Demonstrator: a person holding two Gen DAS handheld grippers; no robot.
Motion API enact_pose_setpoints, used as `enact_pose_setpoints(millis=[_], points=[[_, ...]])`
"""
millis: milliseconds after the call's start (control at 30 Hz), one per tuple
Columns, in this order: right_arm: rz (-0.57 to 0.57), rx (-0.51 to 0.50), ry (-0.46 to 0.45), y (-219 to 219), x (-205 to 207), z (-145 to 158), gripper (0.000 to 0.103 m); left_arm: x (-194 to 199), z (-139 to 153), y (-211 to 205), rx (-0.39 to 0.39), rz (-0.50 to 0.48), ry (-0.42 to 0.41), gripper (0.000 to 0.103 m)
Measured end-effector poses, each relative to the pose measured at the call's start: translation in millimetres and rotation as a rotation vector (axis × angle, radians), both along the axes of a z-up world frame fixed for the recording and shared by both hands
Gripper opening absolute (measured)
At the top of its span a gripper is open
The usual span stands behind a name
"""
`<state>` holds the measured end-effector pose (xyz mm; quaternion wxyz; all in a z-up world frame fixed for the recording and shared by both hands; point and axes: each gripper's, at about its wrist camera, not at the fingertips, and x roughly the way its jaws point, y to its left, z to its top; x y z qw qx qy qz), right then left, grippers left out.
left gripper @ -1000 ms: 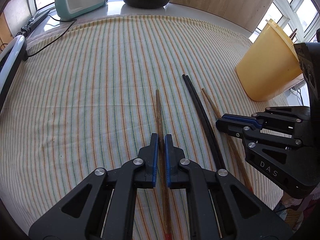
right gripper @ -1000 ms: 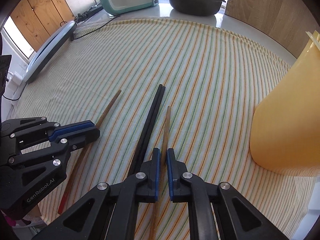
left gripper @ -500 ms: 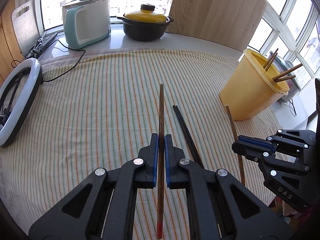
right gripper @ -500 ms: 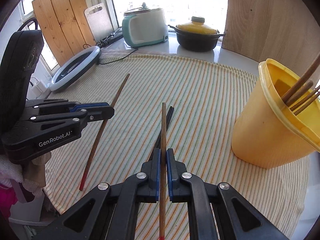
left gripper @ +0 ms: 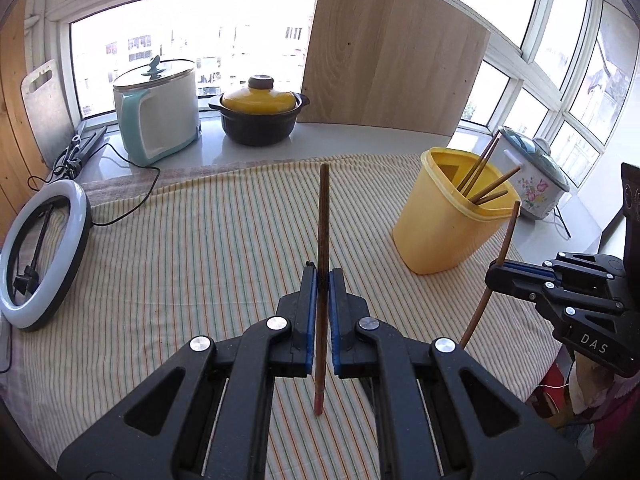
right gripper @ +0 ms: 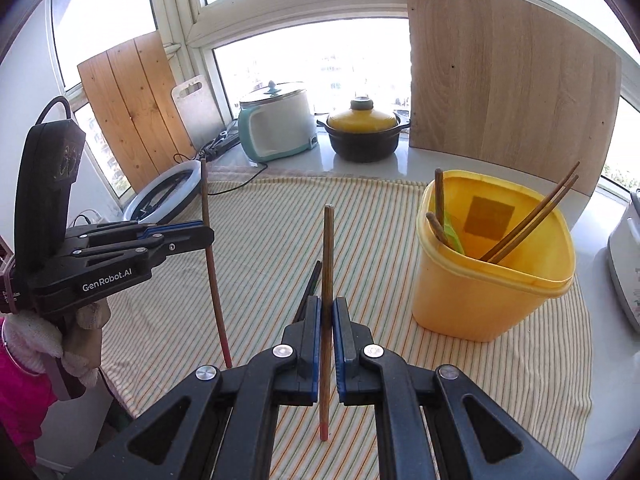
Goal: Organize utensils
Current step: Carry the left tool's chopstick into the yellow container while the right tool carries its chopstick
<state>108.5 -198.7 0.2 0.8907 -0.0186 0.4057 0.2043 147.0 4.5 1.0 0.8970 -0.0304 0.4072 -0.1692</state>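
My left gripper (left gripper: 321, 274) is shut on a brown wooden chopstick (left gripper: 323, 216) with a red end, held clear above the striped cloth. My right gripper (right gripper: 327, 300) is shut on a second brown chopstick (right gripper: 328, 248), also lifted. Each gripper shows in the other's view: the right gripper (left gripper: 496, 276) with its chopstick (left gripper: 506, 236) at the right edge, the left gripper (right gripper: 208, 234) with its chopstick (right gripper: 210, 264) at the left. A yellow plastic bin (right gripper: 488, 276) (left gripper: 452, 220) holding several chopsticks stands to the right. A black chopstick pair (right gripper: 312, 282) lies on the cloth, mostly hidden behind my right fingers.
The striped cloth (left gripper: 200, 248) covers the round table. A ring light (left gripper: 40, 256) lies at its left edge. On the sill behind stand a teal cooker (left gripper: 156, 116), a black pot with yellow lid (left gripper: 260, 116) and a wooden board (left gripper: 392, 68). A floral cooker (left gripper: 536, 184) sits far right.
Both grippers have risen from the cloth, each lifting its brown chopstick off the table. The views have tilted up so the bin's opening and the window now show.
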Motion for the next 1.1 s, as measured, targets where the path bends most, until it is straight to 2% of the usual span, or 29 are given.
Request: enact_pose_setpoints(millis=[267,1100], points=[[-0.016,0.029,-0.066,-22.2,-16.0,20.9,0.003,-3.2,19.2,-9.0,-0.021,-0.022,-0.044,0.004],[-0.212,0.152,-0.229,-125.4,-30.3,85.9,0.003,26.6,96.6,-37.4,-0.162,-0.025,-0.198,0.004]])
